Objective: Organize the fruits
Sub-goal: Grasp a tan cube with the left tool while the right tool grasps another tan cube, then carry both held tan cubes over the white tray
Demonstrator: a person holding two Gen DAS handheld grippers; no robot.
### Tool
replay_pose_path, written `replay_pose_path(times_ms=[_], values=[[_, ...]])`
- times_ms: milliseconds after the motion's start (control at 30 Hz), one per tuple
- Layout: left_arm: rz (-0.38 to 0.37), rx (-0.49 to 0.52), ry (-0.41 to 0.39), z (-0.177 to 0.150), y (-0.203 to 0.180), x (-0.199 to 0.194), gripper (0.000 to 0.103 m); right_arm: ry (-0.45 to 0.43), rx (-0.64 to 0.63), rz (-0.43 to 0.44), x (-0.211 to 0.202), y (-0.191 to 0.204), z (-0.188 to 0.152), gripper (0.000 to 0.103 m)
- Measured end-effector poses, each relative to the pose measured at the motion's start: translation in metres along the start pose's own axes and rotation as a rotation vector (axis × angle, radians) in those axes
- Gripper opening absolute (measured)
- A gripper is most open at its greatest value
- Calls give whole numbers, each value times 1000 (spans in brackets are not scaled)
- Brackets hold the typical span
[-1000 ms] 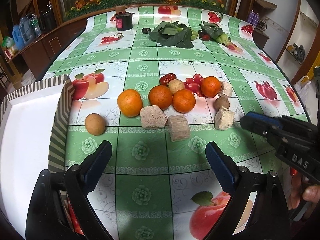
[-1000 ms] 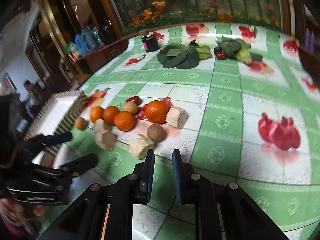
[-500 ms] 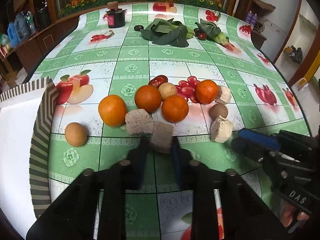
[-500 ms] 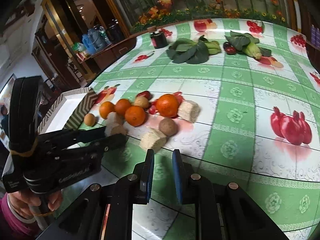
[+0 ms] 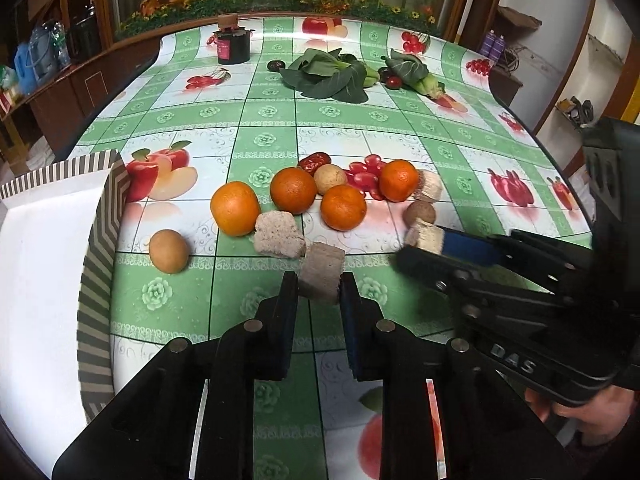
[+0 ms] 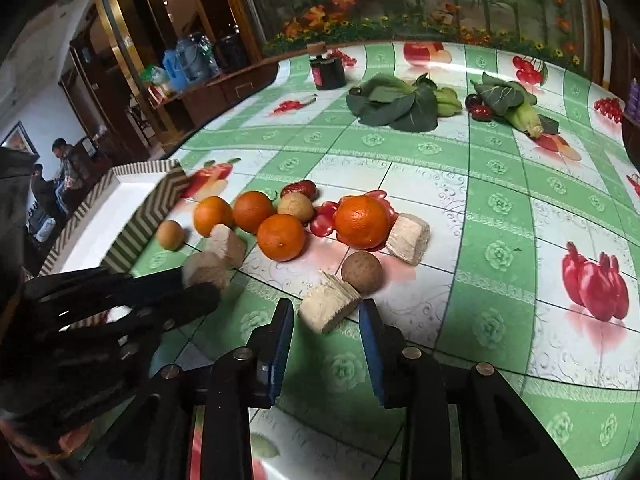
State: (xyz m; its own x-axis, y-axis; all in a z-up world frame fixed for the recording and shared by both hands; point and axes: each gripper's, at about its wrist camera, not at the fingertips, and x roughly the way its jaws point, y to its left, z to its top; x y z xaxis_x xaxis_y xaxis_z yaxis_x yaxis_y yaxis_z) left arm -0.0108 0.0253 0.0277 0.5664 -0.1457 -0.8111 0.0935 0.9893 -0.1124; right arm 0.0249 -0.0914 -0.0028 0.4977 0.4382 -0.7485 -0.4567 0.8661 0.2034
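My left gripper (image 5: 318, 288) is shut on a pale sugarcane chunk (image 5: 322, 267), just above the cloth; this shows in the right wrist view too (image 6: 202, 270). My right gripper (image 6: 325, 314) is open, its jaws either side of another sugarcane chunk (image 6: 329, 307) on the table. Several oranges (image 5: 293, 190), a second chunk (image 5: 279, 235), brown round fruits (image 5: 168, 250) and a red date (image 5: 315, 161) lie in a cluster mid-table. A white box with striped walls (image 5: 100, 236) stands at the left.
Leafy greens (image 5: 328, 74), corn (image 5: 426, 82) and a dark jar (image 5: 233, 42) sit at the table's far end. A round brown fruit (image 6: 362, 272) touches the chunk between my right jaws. The table edge curves off at right.
My left gripper closed on the sugarcane chunk and lifted it slightly. My right gripper opened from shut and moved forward around the other chunk.
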Motion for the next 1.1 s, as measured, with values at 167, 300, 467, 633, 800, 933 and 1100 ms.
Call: replay_pose_path(times_ms=[167,300,467,633,800,933,1100], values=[[-15,-15,-2,-4,5,-11,20,-24,-18,26,-2,4,-3,20],[-11,-23,-12,-8,11,-23,20,-41,-25,37,-10,9,-5,20],[13,-35,-31,-11,25,-40,20,-78,-25,81,-22,23,-4,20],[52,-49,-45,-15,39,-52,20,-90,-25,116,-26,39,-3,20],[93,-49,-63,-18,52,-64,20,-91,-39,148,-26,54,0,20],[127,-50,-74,-20,66,-73,20,-90,-74,168,-25,73,4,20],[163,-68,-85,-21,85,-82,20,-85,-110,194,-23,94,10,20]])
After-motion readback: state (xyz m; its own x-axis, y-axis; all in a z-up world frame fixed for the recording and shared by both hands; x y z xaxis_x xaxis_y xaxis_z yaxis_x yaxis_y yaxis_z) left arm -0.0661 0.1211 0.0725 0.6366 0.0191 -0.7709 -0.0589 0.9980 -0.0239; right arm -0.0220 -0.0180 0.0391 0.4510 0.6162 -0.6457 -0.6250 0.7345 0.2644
